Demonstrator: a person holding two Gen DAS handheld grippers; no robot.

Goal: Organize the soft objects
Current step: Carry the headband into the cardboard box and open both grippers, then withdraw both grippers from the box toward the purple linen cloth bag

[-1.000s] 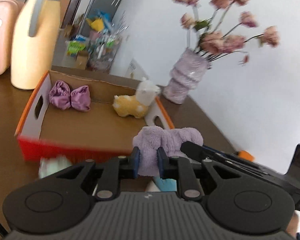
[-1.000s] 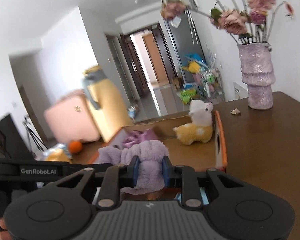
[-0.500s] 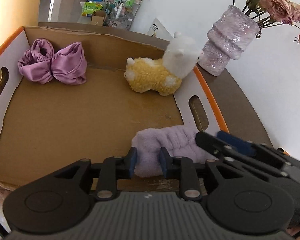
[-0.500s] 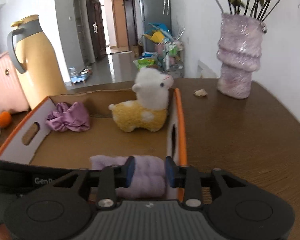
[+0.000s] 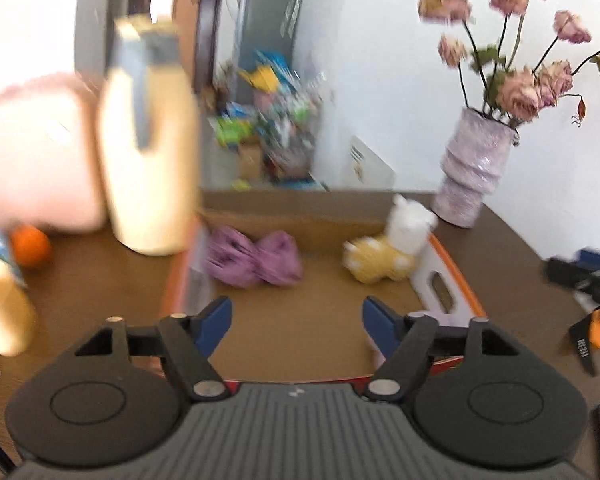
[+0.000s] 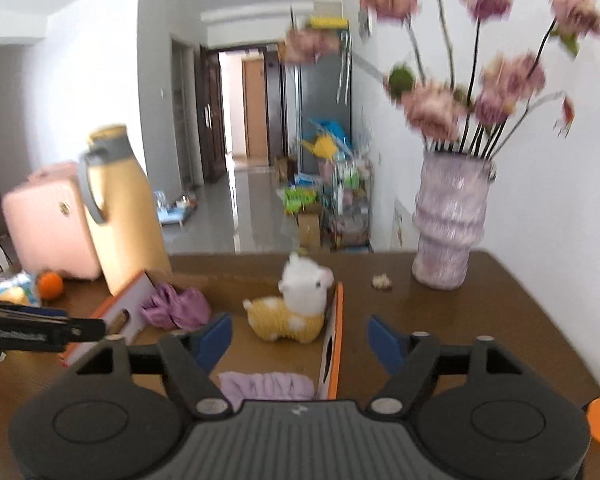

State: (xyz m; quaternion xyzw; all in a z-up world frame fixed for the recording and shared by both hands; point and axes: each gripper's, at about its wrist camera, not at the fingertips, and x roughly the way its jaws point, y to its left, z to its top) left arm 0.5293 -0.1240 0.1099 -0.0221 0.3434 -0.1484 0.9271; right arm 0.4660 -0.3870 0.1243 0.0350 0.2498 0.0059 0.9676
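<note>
Both the left tool [image 5: 296,322] and right tool [image 6: 300,340] gape wide, holding nothing. One box [image 6: 338,320] at mid-frame holds three soft things: one purple scrunchie [image 6: 178,312], one toy alpaca [image 6: 296,308], one lilac headband [image 6: 268,386].

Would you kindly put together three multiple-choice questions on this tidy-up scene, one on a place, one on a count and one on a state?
1. Where does the fluffy lilac cloth lie?
A. In the cardboard tray's near right corner
B. Beside the vase
C. On the yellow jug

2. How many soft things are in the cardboard tray?
A. One
B. Two
C. Three

3. How do the left gripper and right gripper stand?
A. Both shut on the cloth
B. Both open and empty
C. One open, one shut

Answers:
1 A: the right wrist view shows it against the tray's orange-edged right wall, nearest the camera.
2 C: the purple scrunchie, the alpaca plush and the lilac cloth all sit inside.
3 B: each wrist view shows blue fingertips spread wide with nothing between them.
</note>
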